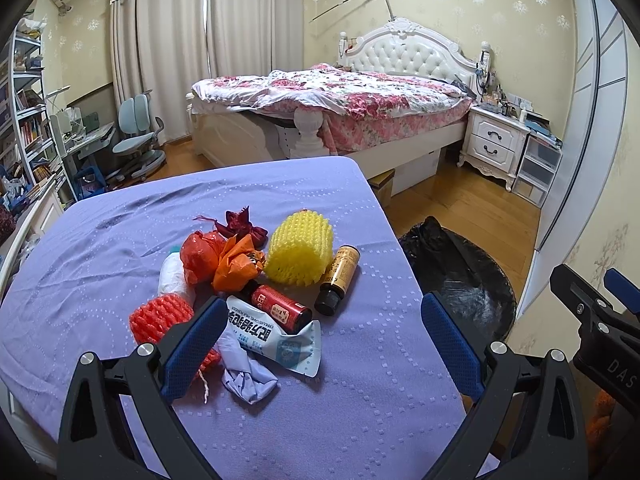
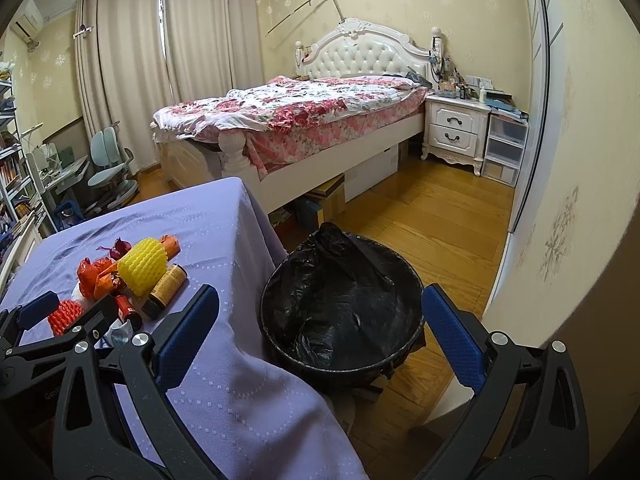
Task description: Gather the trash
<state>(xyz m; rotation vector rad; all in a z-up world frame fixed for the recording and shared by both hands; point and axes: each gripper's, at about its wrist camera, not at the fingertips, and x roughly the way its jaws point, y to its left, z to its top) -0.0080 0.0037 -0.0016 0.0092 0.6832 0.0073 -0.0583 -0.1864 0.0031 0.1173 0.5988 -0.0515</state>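
Both tools are spread wide and hold nothing: the left tool [image 1: 322,328] hovers over the trash heap [image 1: 256,280] near the table's [image 1: 360,400] middle, apparently lined up for a pick. The right tool [image 2: 320,326] waits past the table's right edge above the black-lined bin [image 2: 340,312], which stands on the floor, likely so pieces drop straight in.

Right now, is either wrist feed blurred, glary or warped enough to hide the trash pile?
Left wrist view: pile sharp, evenly lit, red bottle label readable; fisheye bends the table edge. Right wrist view: bin liner glints mildly; edges vignetted and curved.
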